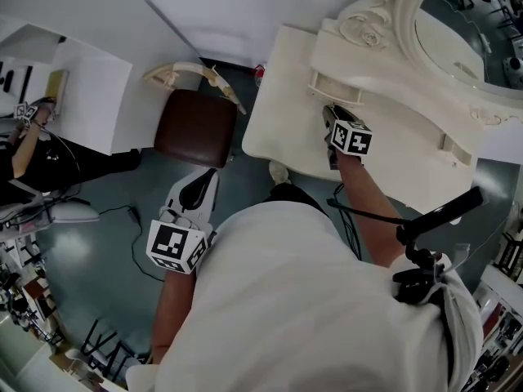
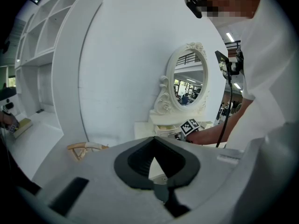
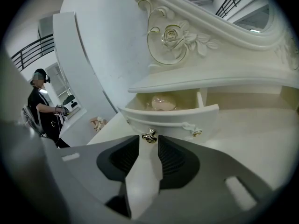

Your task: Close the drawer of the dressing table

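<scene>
The cream dressing table (image 1: 278,113) carries a carved mirror (image 1: 466,31) and a small drawer (image 1: 335,88) beneath it. In the right gripper view the drawer (image 3: 173,118) stands pulled out, with a pale pink object (image 3: 162,101) inside. My right gripper (image 1: 329,114) is open right in front of it, and the drawer's gold knob (image 3: 149,136) sits just beyond the gap between the tips of the gripper (image 3: 149,146), untouched. My left gripper (image 1: 200,184) hangs low beside the stool, away from the table. Its jaws (image 2: 154,141) meet at the tips with nothing between them.
A brown padded stool (image 1: 196,129) with a cream curved back (image 1: 192,72) stands left of the table. A white shelf unit (image 1: 73,96) and another person (image 1: 24,137) are at far left. A cable (image 1: 131,219) lies on the floor.
</scene>
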A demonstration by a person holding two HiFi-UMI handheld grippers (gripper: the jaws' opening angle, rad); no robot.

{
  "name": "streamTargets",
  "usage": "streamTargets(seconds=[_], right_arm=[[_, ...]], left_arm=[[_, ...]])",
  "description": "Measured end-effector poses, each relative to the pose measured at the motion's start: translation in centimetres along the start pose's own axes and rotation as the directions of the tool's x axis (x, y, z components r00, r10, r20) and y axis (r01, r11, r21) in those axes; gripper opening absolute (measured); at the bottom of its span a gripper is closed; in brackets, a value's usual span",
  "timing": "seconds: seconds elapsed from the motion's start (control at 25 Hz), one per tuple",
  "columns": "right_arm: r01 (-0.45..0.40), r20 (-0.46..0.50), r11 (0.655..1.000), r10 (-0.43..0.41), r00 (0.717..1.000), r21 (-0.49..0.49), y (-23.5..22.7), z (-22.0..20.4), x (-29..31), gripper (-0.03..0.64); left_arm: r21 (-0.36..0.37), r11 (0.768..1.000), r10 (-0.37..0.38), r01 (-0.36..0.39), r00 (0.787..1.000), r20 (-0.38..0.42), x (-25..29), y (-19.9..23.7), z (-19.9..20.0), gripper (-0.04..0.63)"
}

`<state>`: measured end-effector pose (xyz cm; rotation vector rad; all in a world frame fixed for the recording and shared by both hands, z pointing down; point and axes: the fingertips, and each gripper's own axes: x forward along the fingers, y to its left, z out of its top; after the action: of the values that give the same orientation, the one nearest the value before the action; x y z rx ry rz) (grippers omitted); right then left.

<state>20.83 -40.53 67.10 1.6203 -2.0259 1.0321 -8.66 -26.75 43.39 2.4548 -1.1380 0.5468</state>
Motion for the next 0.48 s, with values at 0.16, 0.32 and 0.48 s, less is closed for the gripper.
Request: streamTargets(seconds=[0.16, 0.32, 0.48], right_arm=[[-0.010, -0.003, 1.000, 0.010, 1.000, 0.001, -0.1, 0.4, 0.4, 0.100], [-0.019, -0.002, 1.000, 0.019, 1.000, 0.008, -0.4, 0.4, 0.6, 0.097], [-0.023, 0.005, 1.000, 0.023, 1.000, 0.008, -0.8, 1.0, 0.9, 0.095]], left_arm=[[-0.005, 1.000, 0.009, -0.009, 1.000, -0.004, 0.8, -0.2, 0.2, 0.003], [-0.013, 1.000, 0.015, -0.015, 1.000, -0.005, 1.6, -0.3, 0.4, 0.003], [-0.011, 1.000, 0.017, -0.017, 1.000, -0.007, 2.4, -0.4, 0.6, 0.003]])
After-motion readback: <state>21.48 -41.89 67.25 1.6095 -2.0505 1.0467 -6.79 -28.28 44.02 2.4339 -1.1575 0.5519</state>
